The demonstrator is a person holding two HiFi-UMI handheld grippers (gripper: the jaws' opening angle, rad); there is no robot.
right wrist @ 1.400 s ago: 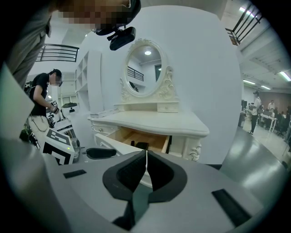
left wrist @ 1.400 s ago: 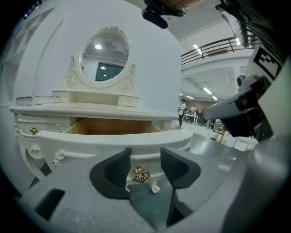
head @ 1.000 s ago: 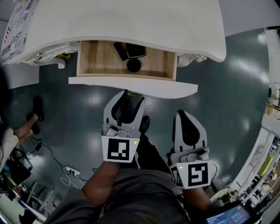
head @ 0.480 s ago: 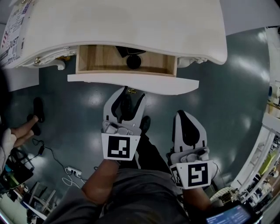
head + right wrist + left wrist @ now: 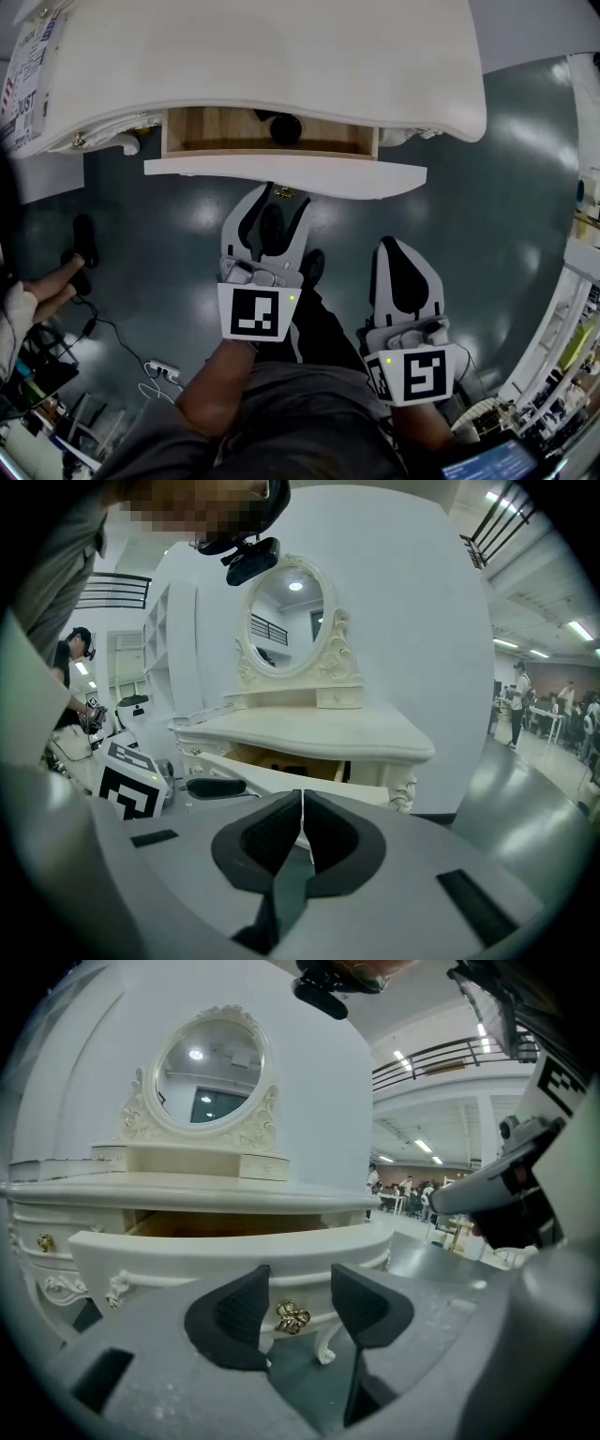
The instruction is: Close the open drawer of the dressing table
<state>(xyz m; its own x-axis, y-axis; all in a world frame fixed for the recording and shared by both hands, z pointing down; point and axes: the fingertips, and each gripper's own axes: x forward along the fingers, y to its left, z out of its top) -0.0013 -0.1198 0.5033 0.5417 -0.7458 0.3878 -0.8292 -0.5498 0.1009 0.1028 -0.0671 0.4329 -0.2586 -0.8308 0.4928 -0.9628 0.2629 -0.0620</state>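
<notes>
— Looking at the drawer (image 5: 281, 175) first: drawn part way out from under the worktop (image 5: 281, 56) of the dressing table (image 5: 405, 789), wooden inside showing, curved white front facing outward.

— Holding anything?

— Holding a dark round thing (image 5: 286, 127) at the drawer's back, partly tucked under the worktop edge. Too dim to name.

— And the left gripper (image 5: 300, 1299)?

— Pointed straight at the drawer's front, jaws released, set one on each side of the gold handle (image 5: 292, 1317) at the middle of that front. Gripping nothing. Hard to tell whether touching the front or just short of it.

— Right gripper (image 5: 302, 829)?

— Hanging well back from the drawer, off toward its right end, jaws clenched together with nothing between. Aimed at the drawer from that side, clear of it.

— Anything else around the drawer?

— Above and behind the drawer, an oval mirror (image 5: 208, 1072) in a carved white frame. Just left of the drawer, a small gold knob (image 5: 44, 1241) on the table's apron. Below the drawer, glossy grey floor (image 5: 487, 206).
</notes>
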